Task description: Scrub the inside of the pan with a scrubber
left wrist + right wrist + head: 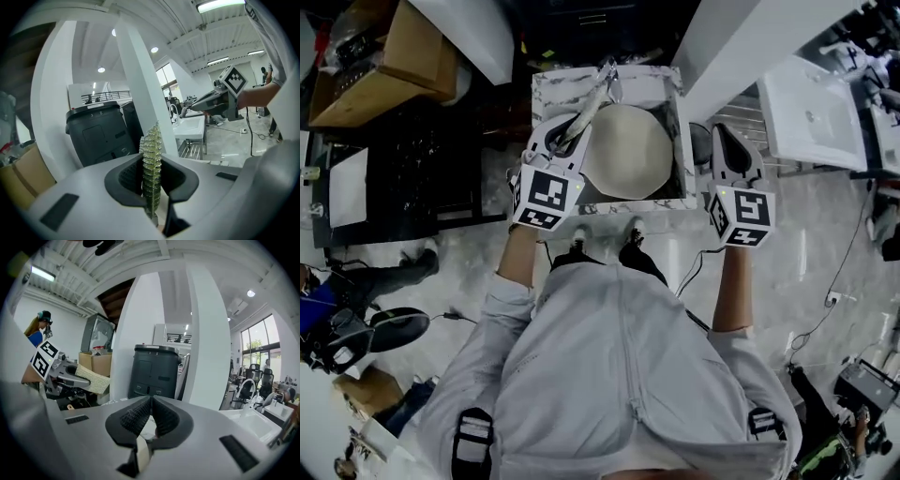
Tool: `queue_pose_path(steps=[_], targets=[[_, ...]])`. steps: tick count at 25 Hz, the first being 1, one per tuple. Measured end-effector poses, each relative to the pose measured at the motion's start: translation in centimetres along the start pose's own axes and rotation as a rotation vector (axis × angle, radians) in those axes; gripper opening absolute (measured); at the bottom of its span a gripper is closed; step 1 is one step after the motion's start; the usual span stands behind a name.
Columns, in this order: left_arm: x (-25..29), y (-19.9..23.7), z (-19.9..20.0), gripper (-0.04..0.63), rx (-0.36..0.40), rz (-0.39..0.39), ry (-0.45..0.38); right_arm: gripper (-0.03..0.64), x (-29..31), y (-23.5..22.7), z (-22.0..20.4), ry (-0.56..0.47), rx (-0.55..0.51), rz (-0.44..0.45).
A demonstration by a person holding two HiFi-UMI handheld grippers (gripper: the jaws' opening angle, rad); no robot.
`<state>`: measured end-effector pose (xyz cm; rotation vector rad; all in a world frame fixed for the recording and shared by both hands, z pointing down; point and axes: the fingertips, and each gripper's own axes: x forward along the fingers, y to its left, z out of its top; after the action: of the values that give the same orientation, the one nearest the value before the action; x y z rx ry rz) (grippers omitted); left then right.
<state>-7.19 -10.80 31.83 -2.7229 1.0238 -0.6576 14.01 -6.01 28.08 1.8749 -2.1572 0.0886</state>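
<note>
Your left tongs (151, 180) clench the scrubber (151, 145); your right tongs (151, 411) are clenched empty. Next, lower it into the pan (626, 150) at 12 o'clock.

White pillar (201, 333), dark bin (154, 371), white sink (811, 117), seemingly marbled floor (825, 244).

I see the scrubber (151, 159) as a thin yellow-green pad with a bumpy weave. It stands edge-on and upright, pinched between the jaws of the left gripper (152, 187), with most of it sticking out past them. The pan (628, 150) is round and pale cream. It lies in the marble-patterned basin (558, 89), and the scrubber is over its left edge.
</note>
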Motion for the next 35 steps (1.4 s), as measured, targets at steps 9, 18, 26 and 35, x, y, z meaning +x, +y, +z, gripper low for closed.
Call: queue_pose_path(steps=[9,18,26,35], targets=[[4.4,-3.8,-0.7,0.064,0.031,0.013,0.074,0.041,2.3,-3.4,-2.8,0.011,0.006,0.085],[8.1,-5.6,-6.1,0.064,0.082,0.072,0.233,0.041,4.8,-4.1,-5.9,0.039,0.012,0.168],[11.4,-6.4,-11.5,0.064,0.065,0.095,0.379,0.041,5.7,-4.4,-7.9,0.065,0.026,0.196],[17.4,-7.9,-15.1,0.064,0.045,0.057,0.456,0.041,6.7,-4.9,-10.8,0.113,0.053,0.195]])
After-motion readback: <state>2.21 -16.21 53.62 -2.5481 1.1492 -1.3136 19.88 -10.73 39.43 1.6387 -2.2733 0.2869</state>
